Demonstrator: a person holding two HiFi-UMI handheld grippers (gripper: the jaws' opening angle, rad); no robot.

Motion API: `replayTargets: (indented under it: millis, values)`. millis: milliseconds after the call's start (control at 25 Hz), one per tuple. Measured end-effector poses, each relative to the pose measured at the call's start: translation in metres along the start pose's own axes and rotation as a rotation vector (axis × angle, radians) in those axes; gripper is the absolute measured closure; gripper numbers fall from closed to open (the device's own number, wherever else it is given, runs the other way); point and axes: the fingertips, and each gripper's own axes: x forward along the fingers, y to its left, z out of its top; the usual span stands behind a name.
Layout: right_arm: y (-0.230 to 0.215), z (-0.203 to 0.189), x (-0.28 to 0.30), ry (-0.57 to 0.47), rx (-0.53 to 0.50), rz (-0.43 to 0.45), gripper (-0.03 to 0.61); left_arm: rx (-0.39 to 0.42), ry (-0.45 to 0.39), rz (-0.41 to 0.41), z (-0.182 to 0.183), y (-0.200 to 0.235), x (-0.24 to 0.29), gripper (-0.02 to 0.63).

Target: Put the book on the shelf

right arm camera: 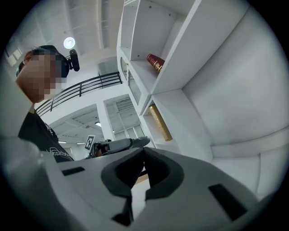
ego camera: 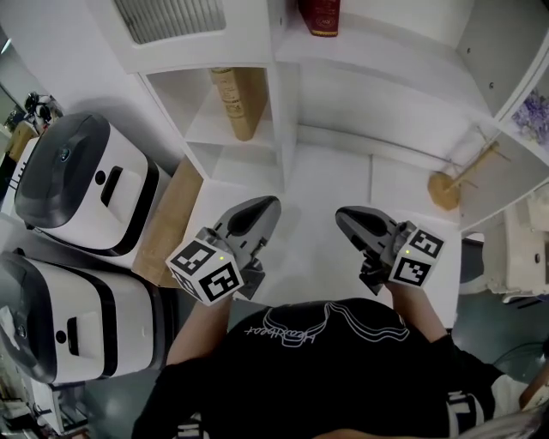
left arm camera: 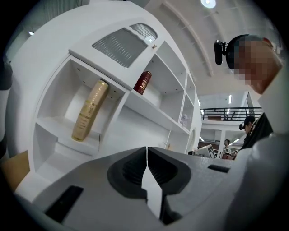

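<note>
Black T-shirt (ego camera: 326, 369) fills the bottom of the head view, and just above it the person holds both grippers near the body, pointing level toward the white shelf unit (ego camera: 287, 94). On the left gripper (ego camera: 268, 206) the jaws are pressed together with nothing between them, as its own view shows plainly. The right gripper (ego camera: 343, 214) likewise has its jaw tips meeting and carries nothing. Each one's marker cube (ego camera: 206, 273) sits at the rear, toward the person. No book is in hand. A tan book (ego camera: 240, 103) stands in a lower left compartment, leaning against that compartment's side wall, probably because nothing beside it props it upright. A red book (ego camera: 319, 17) stands on the next shelf up, to the right of the divider, also tilted. Which of the two the task means cannot be told from here, but with both books shelved and both grippers empty, the placing looks finished rather than pending. The grippers being shut and held back over the bare white counter (ego camera: 322, 171) fits a resting pose more than a reach. At the left stand two rice cookers (ego camera: 81, 184), well apart from the shelf's books, and a small wooden stand (ego camera: 450, 184) lies at the right.
</note>
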Motion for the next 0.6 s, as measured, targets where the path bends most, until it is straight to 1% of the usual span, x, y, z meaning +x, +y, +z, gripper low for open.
replayTargets:
  millis: [160, 400, 600]
  values:
    - [0.007, 0.000, -0.005, -0.007, -0.032, 0.006, 0.572, 0.010, -0.006, -0.009, -0.013, -0.019, -0.002, 0.609]
    - [0.012, -0.004, -0.010, -0.002, -0.036, 0.021, 0.572, 0.043, 0.003, -0.004, -0.021, -0.032, -0.002, 0.609]
    - [0.014, -0.006, -0.010, 0.012, -0.049, 0.017, 0.572, 0.115, 0.034, 0.024, -0.028, -0.037, -0.003, 0.609]
